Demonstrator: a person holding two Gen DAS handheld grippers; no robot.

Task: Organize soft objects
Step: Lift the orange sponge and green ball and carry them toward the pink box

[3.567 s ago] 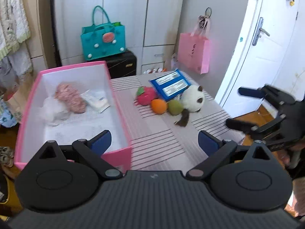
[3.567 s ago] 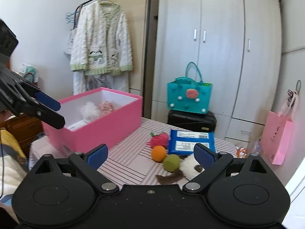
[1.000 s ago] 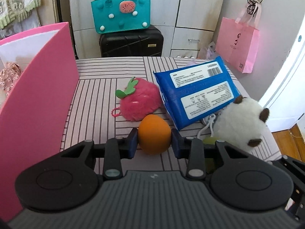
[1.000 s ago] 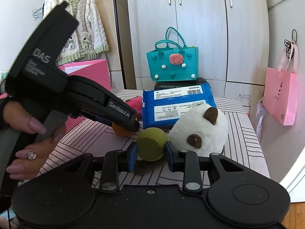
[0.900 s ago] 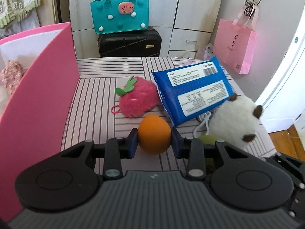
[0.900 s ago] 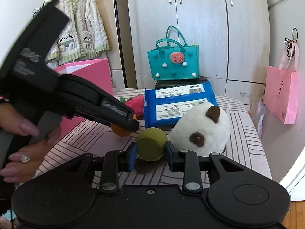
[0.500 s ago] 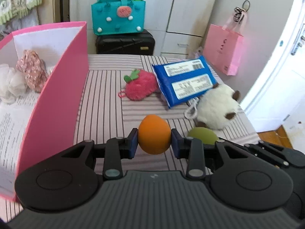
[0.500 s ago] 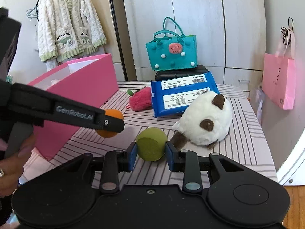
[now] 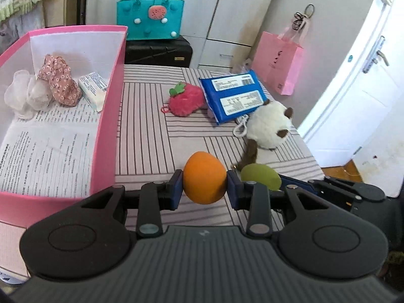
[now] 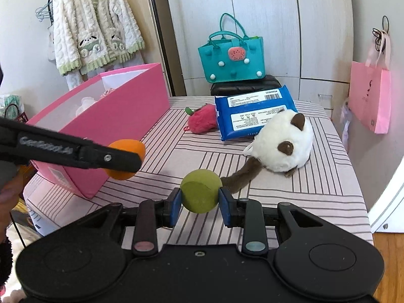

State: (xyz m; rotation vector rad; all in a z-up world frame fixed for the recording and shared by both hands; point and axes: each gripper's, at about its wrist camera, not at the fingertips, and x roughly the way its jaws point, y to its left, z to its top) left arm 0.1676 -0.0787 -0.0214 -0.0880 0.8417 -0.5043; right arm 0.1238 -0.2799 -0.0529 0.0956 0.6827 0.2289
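My left gripper [image 9: 204, 185] is shut on an orange soft ball [image 9: 204, 181] and holds it above the striped table, just right of the pink box [image 9: 106, 136]. My right gripper [image 10: 199, 200] is shut on a green soft ball [image 10: 200, 191], also lifted, right of the orange ball [image 10: 131, 146]. The green ball [image 9: 261, 176] shows beside the orange one in the left wrist view. On the table lie a pink plush strawberry [image 9: 185, 99], a blue wipes pack [image 9: 233, 98] and a white plush panda [image 9: 270, 123].
The pink box holds a floral cloth [image 9: 59, 80], a white puff [image 9: 24, 94] and a tissue pack [image 9: 93, 91]. A teal bag [image 9: 150, 16] sits on a black case behind the table. A pink paper bag [image 9: 280, 70] hangs right. A white door [image 9: 366, 83] stands right.
Both grippers closed on the balls earlier and have since lifted and pulled back from the toys. The orange ball has moved towards the pink box's near corner.
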